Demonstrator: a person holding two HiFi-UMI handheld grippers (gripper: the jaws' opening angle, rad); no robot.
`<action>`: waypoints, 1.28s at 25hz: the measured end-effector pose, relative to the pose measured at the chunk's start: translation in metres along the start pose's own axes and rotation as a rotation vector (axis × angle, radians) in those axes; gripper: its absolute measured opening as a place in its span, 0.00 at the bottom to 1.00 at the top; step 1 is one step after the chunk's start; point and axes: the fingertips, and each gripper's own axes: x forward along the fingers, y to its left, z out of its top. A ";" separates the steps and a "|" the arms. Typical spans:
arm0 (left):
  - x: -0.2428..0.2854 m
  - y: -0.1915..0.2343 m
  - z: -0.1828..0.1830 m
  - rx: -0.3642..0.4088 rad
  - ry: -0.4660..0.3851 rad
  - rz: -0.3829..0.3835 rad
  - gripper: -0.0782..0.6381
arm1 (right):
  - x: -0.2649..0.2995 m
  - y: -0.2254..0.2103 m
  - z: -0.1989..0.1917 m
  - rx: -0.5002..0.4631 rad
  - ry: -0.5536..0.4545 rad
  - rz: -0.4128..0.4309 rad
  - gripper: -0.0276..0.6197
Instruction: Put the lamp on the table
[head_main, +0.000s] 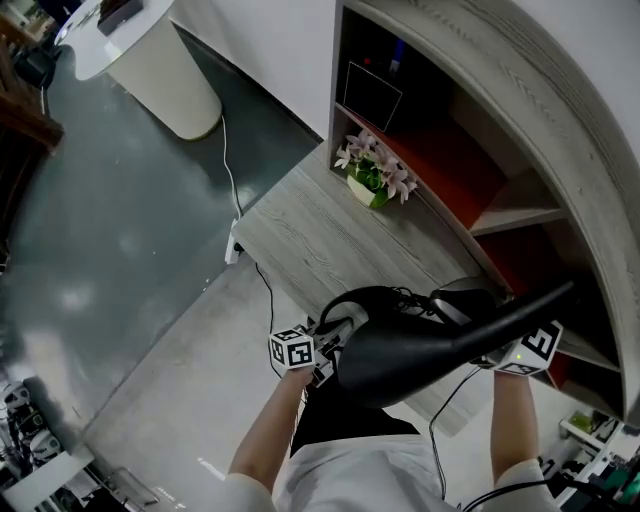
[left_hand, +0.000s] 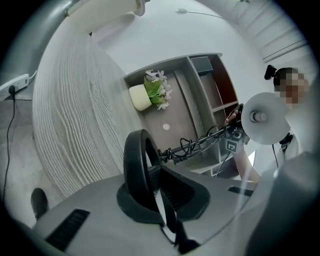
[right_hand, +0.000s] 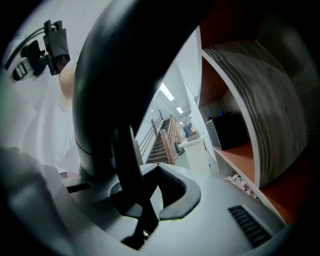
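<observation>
- The left gripper (left_hand: 155, 175) is clamping its jaws together on the black ring (left_hand: 136, 170) at one end of the lamp (head_main: 420, 355); the ring is standing upright between the pads
- The right gripper (right_hand: 144, 186) is pinching a thin black part of the same lamp, its jaws pressed nearly together; the lamp's thick dark body (right_hand: 125, 65) is rising just above and in front of those jaws
- In the head view the left gripper (head_main: 325, 345) and the right gripper (head_main: 510, 350) are holding the lamp between them, in the air and apart from the table (head_main: 320, 240); the lamp's narrow end is reaching past the right gripper towards the shelf unit (head_main: 450, 165)
- Beyond the left gripper's jaws the lamp's tangled cable (left_hand: 195, 145) is running towards its white round face (left_hand: 265, 117)
- The table's grey wood top (left_hand: 75, 110) is lying ahead of and below the left gripper; a flower pot (left_hand: 149, 95) is standing on it well ahead of that gripper, just beside the shelf unit
- A power strip (left_hand: 12, 86) is lying far off to the left gripper's left
</observation>
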 end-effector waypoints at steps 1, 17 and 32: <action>0.003 0.003 0.003 -0.002 0.005 0.004 0.12 | 0.000 -0.004 -0.001 0.000 0.001 -0.005 0.07; 0.020 0.042 0.027 -0.060 0.038 0.074 0.12 | 0.002 -0.044 -0.018 0.019 -0.011 -0.075 0.07; -0.002 0.051 0.009 -0.101 0.153 0.258 0.30 | 0.005 -0.056 -0.015 0.059 -0.080 -0.147 0.07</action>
